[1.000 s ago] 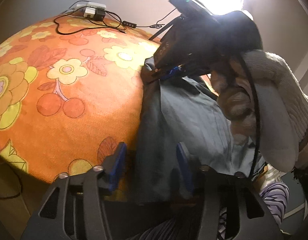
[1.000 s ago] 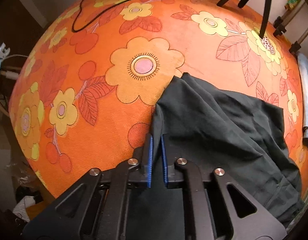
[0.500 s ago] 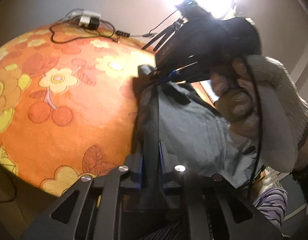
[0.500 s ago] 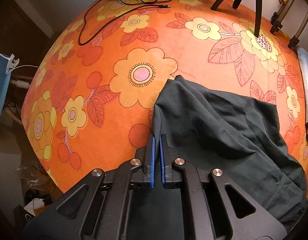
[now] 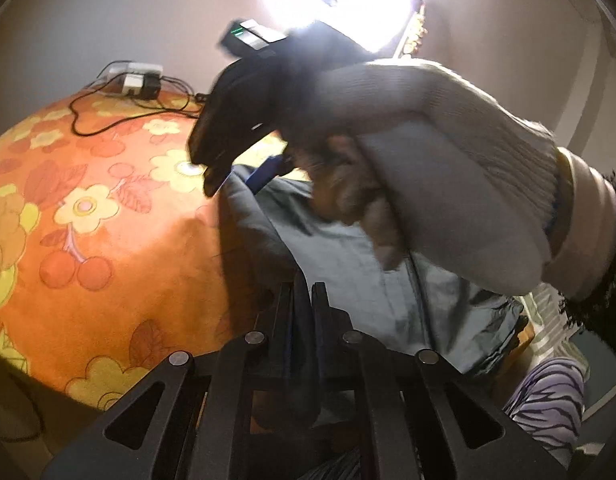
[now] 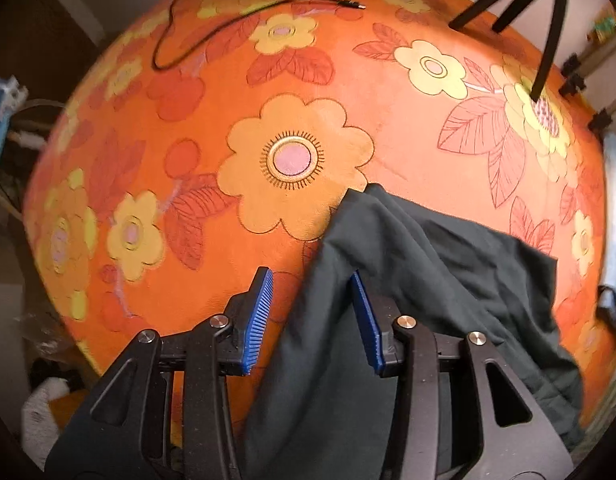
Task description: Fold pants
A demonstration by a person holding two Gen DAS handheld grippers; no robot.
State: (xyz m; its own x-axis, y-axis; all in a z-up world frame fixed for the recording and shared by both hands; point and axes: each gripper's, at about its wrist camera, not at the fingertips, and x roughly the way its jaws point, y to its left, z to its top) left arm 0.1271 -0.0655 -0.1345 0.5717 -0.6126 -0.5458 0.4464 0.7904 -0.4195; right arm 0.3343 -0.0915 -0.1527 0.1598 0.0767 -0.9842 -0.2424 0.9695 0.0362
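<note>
The left hand-held gripper [image 5: 303, 300] pinches the dark pants [image 6: 428, 280] to carry a fold, while the right hand-held gripper [image 6: 312, 312], jaws just parted, lets the hem go.

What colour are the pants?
Dark green, almost black; the pants show best in the right wrist view.

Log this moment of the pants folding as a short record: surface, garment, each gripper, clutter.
surface: orange flowered cloth covering the table
garment: dark pants, crumpled, lying on the near part of the cloth
left gripper: shut on a fold of the pants
right gripper: open; jaws have just been opening, pants edge lies between the blue pads, not pressed
person: gloved hand holding the right gripper
clutter: black cable and tripod legs at the far edge
</note>
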